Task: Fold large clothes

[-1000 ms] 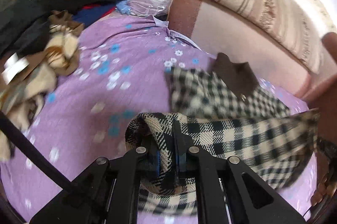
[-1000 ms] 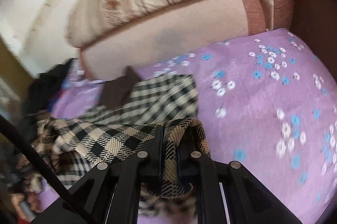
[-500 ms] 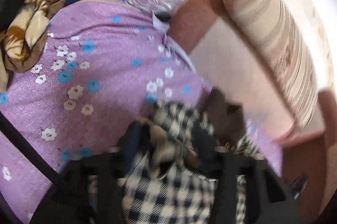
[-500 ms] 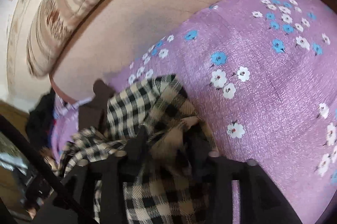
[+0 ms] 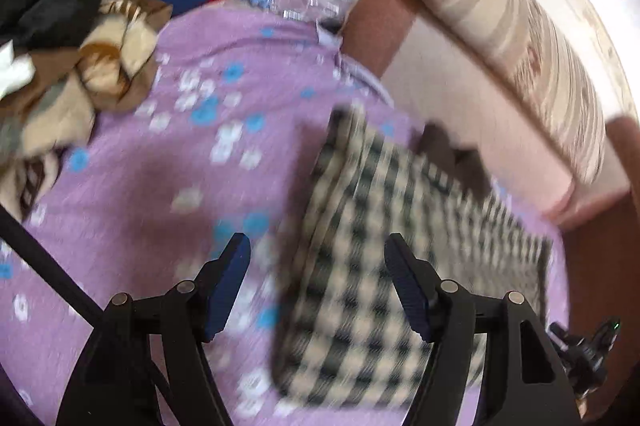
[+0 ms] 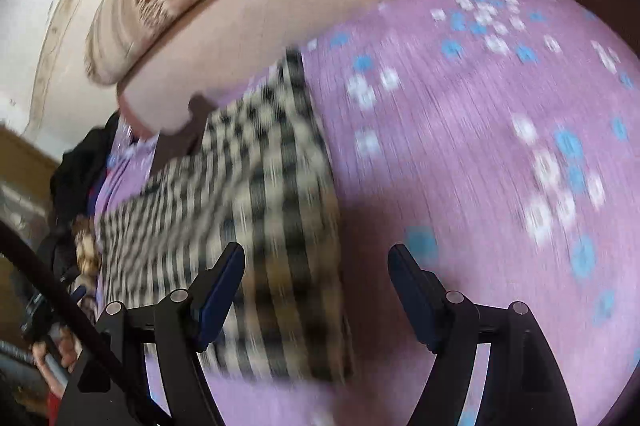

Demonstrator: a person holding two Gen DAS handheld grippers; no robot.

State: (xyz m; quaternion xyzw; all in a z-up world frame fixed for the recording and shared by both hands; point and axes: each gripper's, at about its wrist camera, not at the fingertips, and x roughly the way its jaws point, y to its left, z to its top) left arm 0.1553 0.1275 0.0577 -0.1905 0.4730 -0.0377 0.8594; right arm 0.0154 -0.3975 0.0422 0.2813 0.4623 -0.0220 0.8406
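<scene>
A home living room: a sofa [image 5: 460,93] under a purple floral cover [image 5: 160,185], striped cushion [image 5: 520,37], piled clothes [image 5: 100,25].

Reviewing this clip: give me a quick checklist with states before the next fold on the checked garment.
1. Left tool clear of cloth: ok, jaws opening, nothing pinched.
2. Right tool clear of cloth: ok, jaws opening, pads free.
3. Black-and-cream checked garment lying on the purple flowered bedspread: ok.
4. Garment edges aligned: cannot tell, motion blur.
5. Garment apart from the brown-and-cream clothes pile: ok.
</scene>
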